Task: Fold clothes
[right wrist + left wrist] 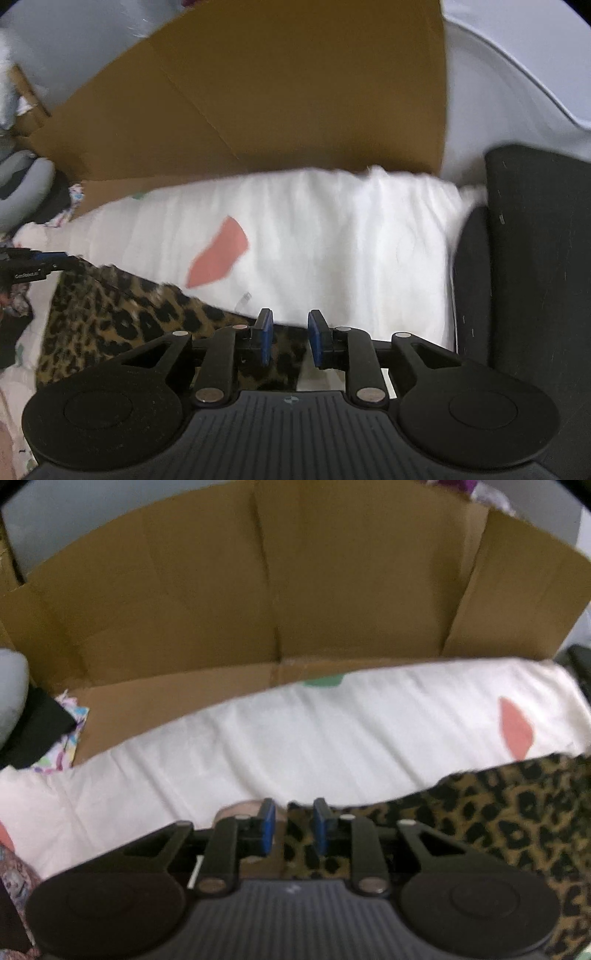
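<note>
A leopard-print garment (498,812) lies on a white sheet (295,738) printed with coral and green patches. Its upper left corner sits under my left gripper (293,827), whose blue pads stand apart. The print shows through the gap and nothing is pinched. In the right wrist view the same garment (110,314) stretches to the left over the sheet (351,240). My right gripper (290,341) hovers over its right end, open, with cloth visible between the pads but not squeezed. The left gripper (48,258) shows at that view's left edge.
A flattened cardboard box (258,590) stands upright behind the sheet, also in the right wrist view (258,92). A black cloth (37,727) and a colourful patterned garment (62,746) lie at the left. A dark padded object (535,258) borders the sheet on the right.
</note>
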`<state>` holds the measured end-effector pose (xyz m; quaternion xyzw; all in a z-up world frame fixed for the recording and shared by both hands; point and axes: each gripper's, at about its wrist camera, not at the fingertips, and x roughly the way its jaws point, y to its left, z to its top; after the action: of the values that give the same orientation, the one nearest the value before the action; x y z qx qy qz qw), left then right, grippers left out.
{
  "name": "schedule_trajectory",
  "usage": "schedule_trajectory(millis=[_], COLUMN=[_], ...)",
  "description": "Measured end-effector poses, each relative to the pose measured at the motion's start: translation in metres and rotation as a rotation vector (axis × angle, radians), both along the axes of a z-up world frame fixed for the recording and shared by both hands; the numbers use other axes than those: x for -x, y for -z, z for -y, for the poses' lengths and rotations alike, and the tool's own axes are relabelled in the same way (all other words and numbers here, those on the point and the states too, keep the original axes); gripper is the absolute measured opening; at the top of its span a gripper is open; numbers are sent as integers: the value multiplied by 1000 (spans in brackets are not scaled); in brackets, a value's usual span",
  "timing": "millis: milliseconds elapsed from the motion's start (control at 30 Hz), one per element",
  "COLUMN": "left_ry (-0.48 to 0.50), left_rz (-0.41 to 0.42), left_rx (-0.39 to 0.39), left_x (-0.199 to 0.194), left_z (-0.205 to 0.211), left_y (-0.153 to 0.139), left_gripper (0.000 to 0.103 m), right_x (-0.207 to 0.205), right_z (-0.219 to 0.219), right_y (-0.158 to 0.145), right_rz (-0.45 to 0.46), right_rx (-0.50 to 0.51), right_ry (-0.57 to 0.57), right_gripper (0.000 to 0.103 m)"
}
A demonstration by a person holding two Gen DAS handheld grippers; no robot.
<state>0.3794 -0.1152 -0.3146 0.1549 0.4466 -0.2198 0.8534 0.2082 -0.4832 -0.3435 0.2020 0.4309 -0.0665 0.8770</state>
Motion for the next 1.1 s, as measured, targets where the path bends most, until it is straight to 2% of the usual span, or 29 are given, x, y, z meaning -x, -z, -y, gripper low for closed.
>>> schedule_trajectory(millis=[133,267,400,700,733,767,833,967,1100], left_ry=[73,231,365,483,495,512,545,613,665], left_rz=[-1,-21,-30,-75,-86,-101,-117,-137,-153], left_rx=[43,106,83,87,93,104,106,112,83], left_x=[3,15,23,28,28,28,29,33,38], left_z=[14,36,61,83,84,86,91,101,110], left_y=[-15,-27,-27,-26,-26,-26,-24,-23,-15], left_gripper=[24,29,29,29,29,29,29,29,31], right_x=[-15,-22,-31,-45,-46,-47,-49,-55,-62], right_z=[-11,-30,-44,-58,-60,-62,-67,-80,-89], right_y=[-15,-27,-29,-27,-25,-24,-20,-13,-10], right_rz=[35,96,102,84,84,84,80,71,76], right_rx=[-1,24,49,56,61,68,82,121,156], right_ry=[-143,-267,-333,-463,-475,-485,-520,-602,-648], right_gripper=[22,22,22,23,26,35,42,42,42])
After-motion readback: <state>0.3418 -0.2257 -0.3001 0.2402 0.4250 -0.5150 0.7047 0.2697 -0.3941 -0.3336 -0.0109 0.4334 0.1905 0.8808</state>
